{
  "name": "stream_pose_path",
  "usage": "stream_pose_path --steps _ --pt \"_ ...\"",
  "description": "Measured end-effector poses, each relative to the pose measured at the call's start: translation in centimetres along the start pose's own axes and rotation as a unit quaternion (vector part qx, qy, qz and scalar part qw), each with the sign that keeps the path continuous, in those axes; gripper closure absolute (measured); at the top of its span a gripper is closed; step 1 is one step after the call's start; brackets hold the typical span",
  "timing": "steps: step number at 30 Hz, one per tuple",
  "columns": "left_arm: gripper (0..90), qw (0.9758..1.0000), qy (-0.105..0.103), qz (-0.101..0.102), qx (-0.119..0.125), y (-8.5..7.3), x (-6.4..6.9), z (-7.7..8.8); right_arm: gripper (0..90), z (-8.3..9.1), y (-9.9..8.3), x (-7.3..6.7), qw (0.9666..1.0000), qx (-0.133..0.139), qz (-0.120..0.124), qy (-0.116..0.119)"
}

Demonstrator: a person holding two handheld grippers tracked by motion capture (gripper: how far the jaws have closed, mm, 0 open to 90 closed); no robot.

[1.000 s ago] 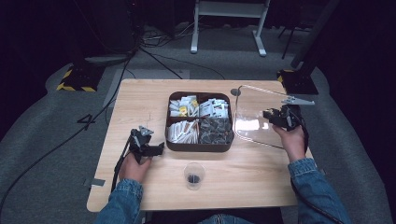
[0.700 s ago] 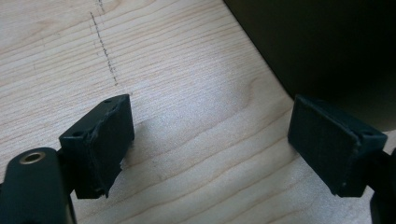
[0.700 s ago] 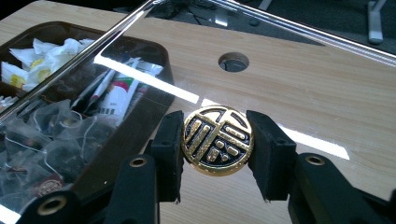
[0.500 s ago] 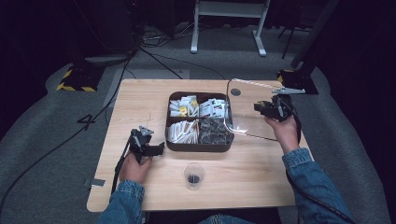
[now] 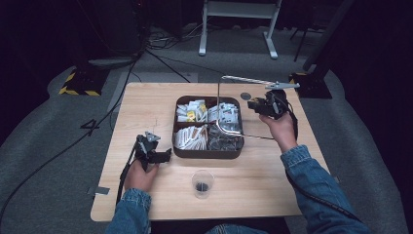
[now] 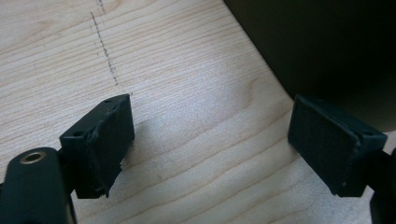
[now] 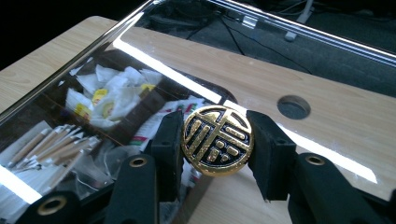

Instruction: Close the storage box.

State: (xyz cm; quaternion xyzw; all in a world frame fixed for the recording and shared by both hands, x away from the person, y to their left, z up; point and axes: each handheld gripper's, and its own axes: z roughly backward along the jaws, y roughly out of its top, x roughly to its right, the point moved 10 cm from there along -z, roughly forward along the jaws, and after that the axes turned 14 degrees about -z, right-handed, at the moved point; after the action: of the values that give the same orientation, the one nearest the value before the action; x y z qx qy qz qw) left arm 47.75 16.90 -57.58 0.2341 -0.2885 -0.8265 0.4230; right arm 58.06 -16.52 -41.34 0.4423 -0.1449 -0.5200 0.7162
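In the high view the right tool (image 5: 257,104) sits at the upper right of the frame, its jaws clamped on the round gold-and-black knob (image 7: 217,139) of a clear lid (image 5: 229,105). The lid stands tilted up on edge, its lower edge down over the right half of the dark divided box (image 5: 208,152), which lies at centre frame, to the left of that tool. The right gripper view shows the knob pinched squarely between the two black jaws, with the box's packets and wooden sticks visible through the pane toward the left of that frame. So the relation that matters is this: the box lies left of and below the held lid, and the lid's flat face would probably have to swing leftward and down to lie level over the box's rim. The right hand (image 5: 280,129) is the nearer one for that. The left tool (image 5: 165,154) rests on the counter (image 5: 146,105) at lower left, just beside the box's left wall, jaws wide apart and empty. A small clear cup (image 5: 202,183) stands below the box, near the bottom centre.
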Motion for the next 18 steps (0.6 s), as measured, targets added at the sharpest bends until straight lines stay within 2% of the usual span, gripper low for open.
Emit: stream_pose_path --steps 10,18 --pt "15.2 1.0 0.001 0.003 0.0 0.0 0.0 0.0 58.4 -1.6 0.6 -2.6 0.9998 -0.011 0.009 0.017" --pt "15.2 1.0 0.002 0.001 -0.001 0.0 0.0 0.0 58.4 -2.4 0.7 -4.2 0.9996 -0.012 0.013 0.02"
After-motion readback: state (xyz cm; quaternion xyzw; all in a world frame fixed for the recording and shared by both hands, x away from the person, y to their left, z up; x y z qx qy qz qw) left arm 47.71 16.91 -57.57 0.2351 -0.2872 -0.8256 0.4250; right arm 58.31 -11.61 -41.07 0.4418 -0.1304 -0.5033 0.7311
